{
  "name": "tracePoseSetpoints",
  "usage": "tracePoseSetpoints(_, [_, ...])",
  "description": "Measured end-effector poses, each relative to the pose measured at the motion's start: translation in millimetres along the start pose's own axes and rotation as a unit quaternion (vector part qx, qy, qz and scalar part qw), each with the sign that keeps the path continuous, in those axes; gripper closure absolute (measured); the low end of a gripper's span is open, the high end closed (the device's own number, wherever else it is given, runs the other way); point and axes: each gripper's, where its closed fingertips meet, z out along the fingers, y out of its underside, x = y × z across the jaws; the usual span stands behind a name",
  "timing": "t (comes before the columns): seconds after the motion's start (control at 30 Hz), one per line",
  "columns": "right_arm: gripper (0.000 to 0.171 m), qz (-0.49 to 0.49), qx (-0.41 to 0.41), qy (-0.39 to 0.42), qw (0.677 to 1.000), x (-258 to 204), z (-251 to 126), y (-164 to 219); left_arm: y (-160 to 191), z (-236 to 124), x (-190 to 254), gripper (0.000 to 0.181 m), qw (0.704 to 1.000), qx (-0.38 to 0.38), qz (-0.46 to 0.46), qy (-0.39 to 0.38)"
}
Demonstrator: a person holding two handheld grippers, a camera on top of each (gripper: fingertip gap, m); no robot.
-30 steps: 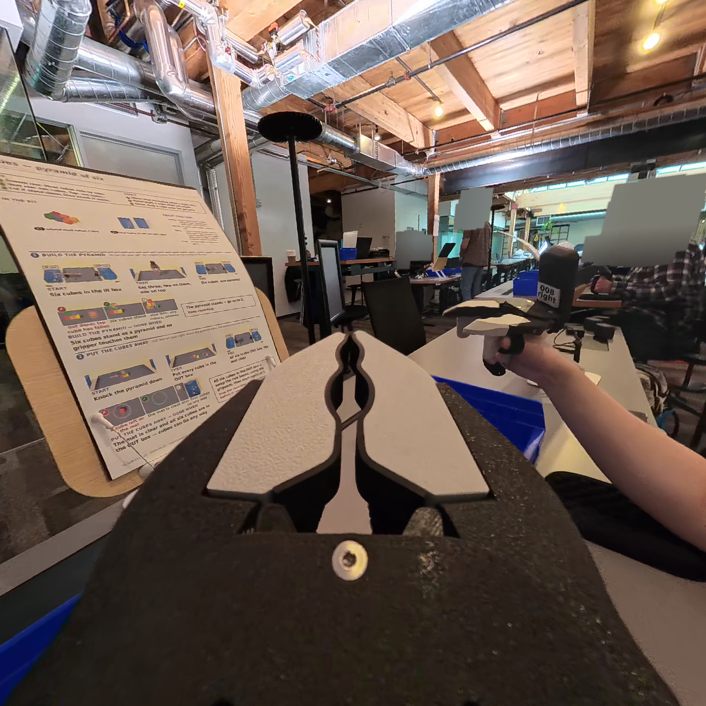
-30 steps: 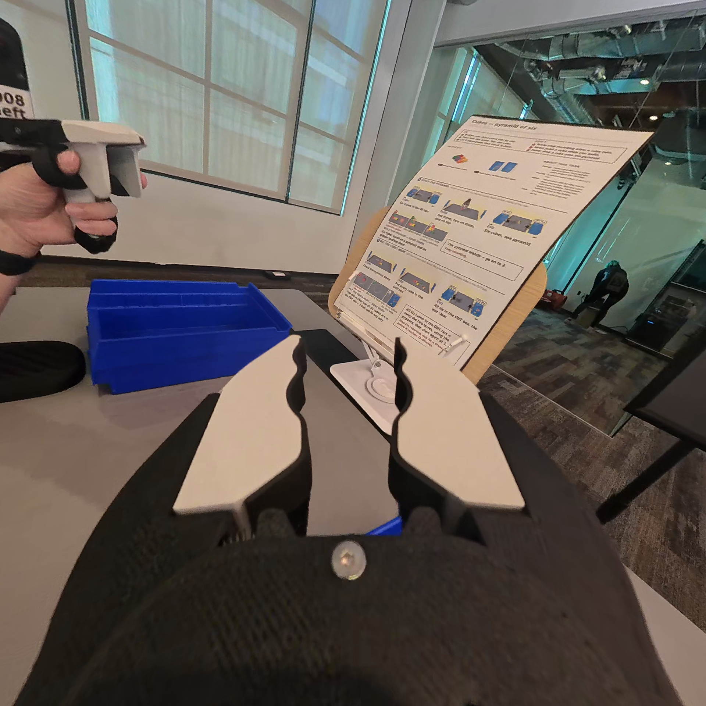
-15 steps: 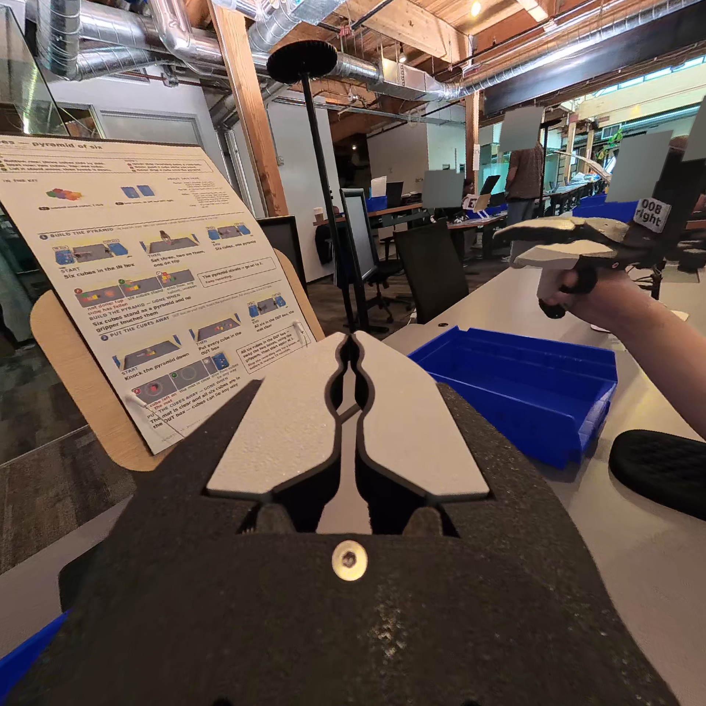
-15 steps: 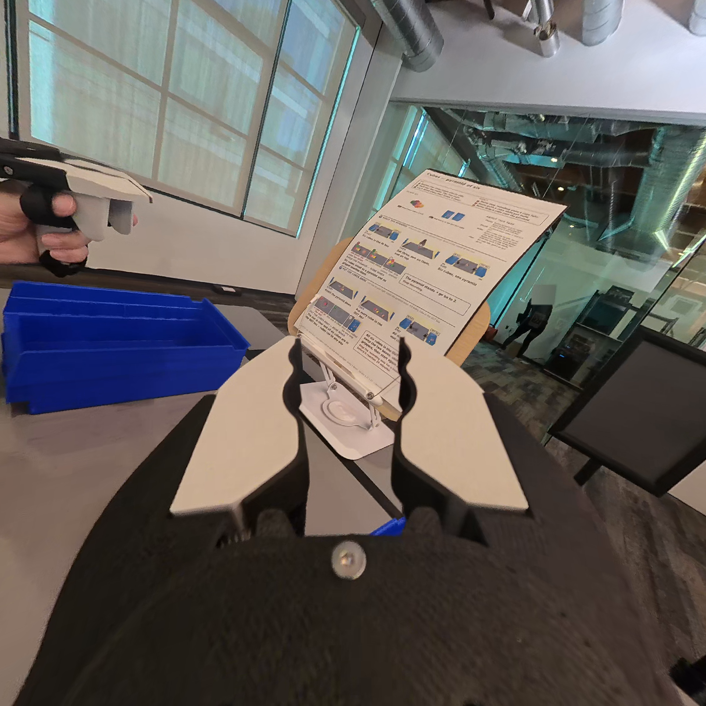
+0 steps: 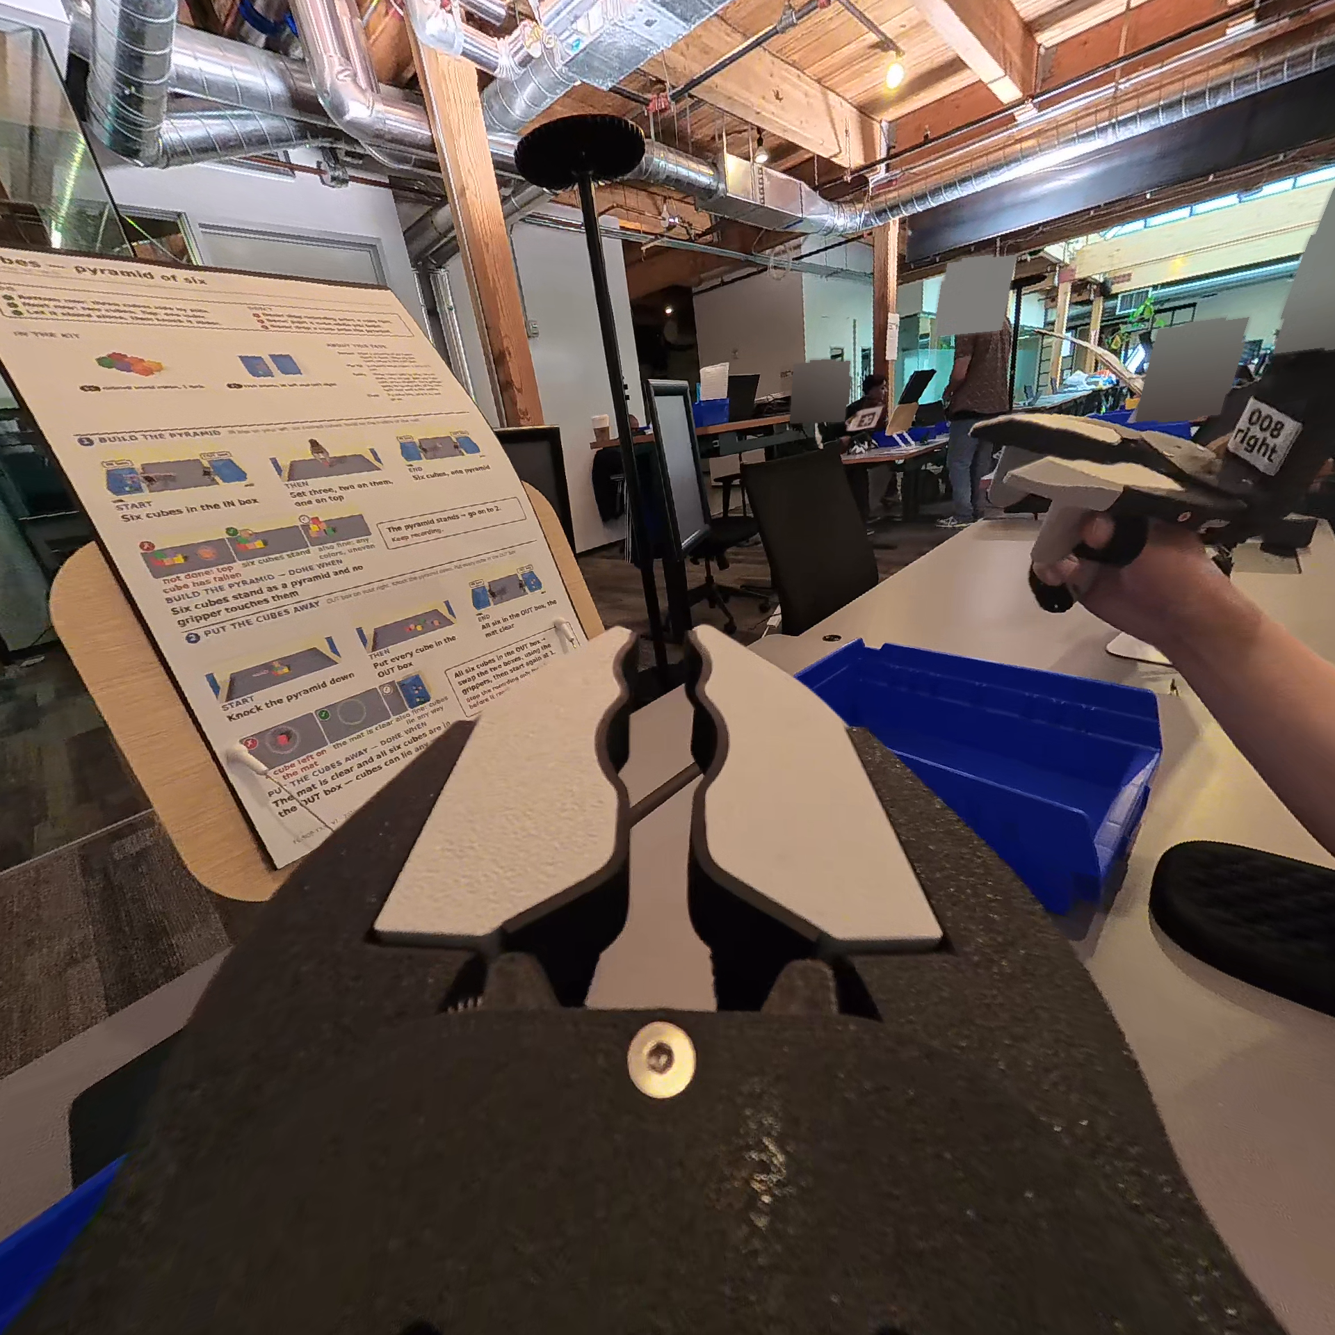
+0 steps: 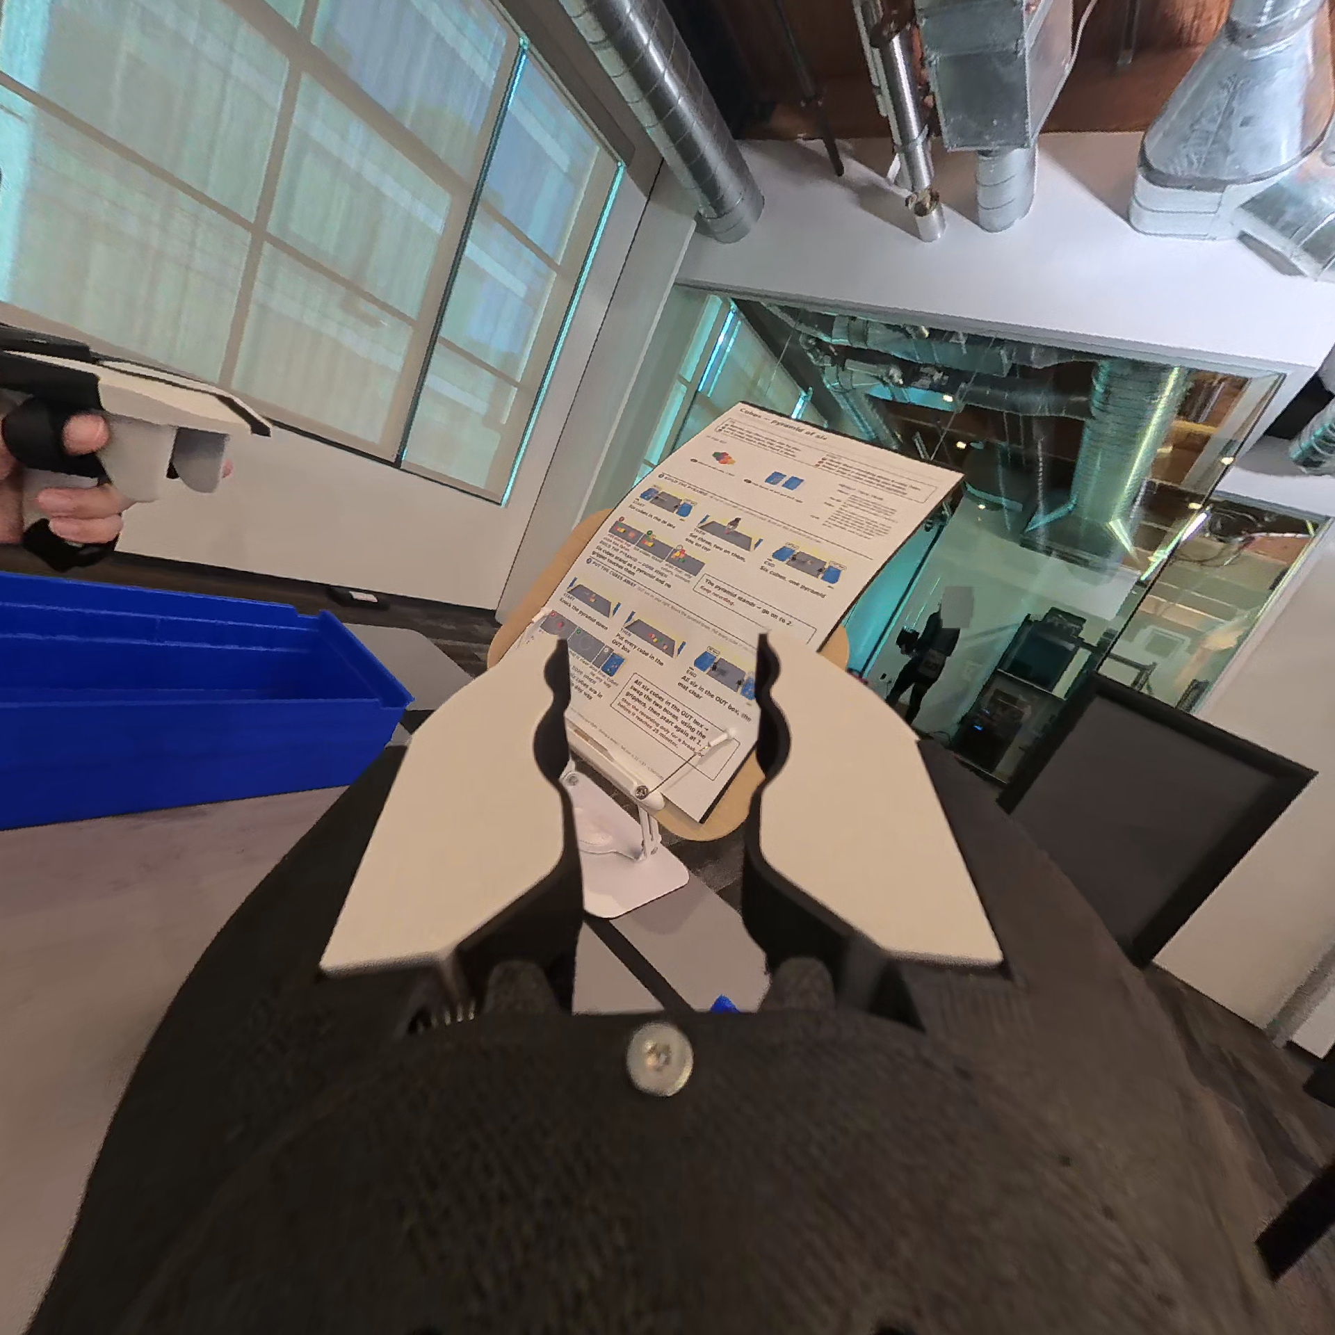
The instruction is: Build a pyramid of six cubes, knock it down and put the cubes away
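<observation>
Left wrist view. We log our left gripper [image 5: 661, 654], grey textured fingers on a black foam body, jaws parted by a narrow gap and holding nothing. Ahead and to its right, apart from the fingertips, an open-topped blue plastic bin [image 5: 1011, 758] sits on the pale grey table [image 5: 968, 585]; we see no cubes in the part of its interior that shows. To the left stands an illustrated instruction sheet on a rounded wooden board [image 5: 274, 549]. Our right gripper [image 5: 1011, 462] is held in a hand [image 5: 1127, 578] above and beyond the bin. A black oval pad [image 5: 1250, 925] lies near the bin's right end.

Right wrist view. We log our right gripper [image 6: 661, 643], jaws wide apart and empty, aimed at the instruction sheet on its white stand [image 6: 729, 592]. A second blue plastic bin [image 6: 180, 693] lies well to the left, with its visible interior bare. A hand [image 6: 50, 491] holds our left gripper [image 6: 202, 441] above it. No cubes show in either view.
</observation>
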Motion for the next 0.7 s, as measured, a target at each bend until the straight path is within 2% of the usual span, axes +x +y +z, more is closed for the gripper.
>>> tracePoseSetpoints(0.13, [0.115, 0.01, -0.015, 0.0, 1.0, 2.4, -0.5, 2.9, -1.9, -1.0, -2.5, 0.164, 1.0, 0.004, 0.003, -0.01])
tracePoseSetpoints(0.47, [0.13, -0.009, -0.008, 0.003, 1.0, -0.9, 0.8, -0.6, -7.4, -6.3, -6.3, 0.174, 1.0, 0.009, 0.012, -0.019])
tracePoseSetpoints(0.57, [0.141, -0.012, -0.024, -0.017, 0.999, -10.9, 5.5, 2.2, -9.4, -8.4, -8.3, 0.177, 1.0, 0.011, 0.012, -0.023])
tracePoseSetpoints(0.63, [0.163, -0.014, -0.039, -0.053, 0.998, -26.2, 9.8, 5.1, -11.4, -10.6, -11.9, 0.181, 0.999, 0.015, 0.013, -0.034])
tracePoseSetpoints(0.7, [0.17, -0.007, -0.063, -0.091, 0.994, -43.9, 16.0, 10.4, -14.3, -13.0, -14.6, 0.181, 0.999, 0.022, 0.014, -0.041])
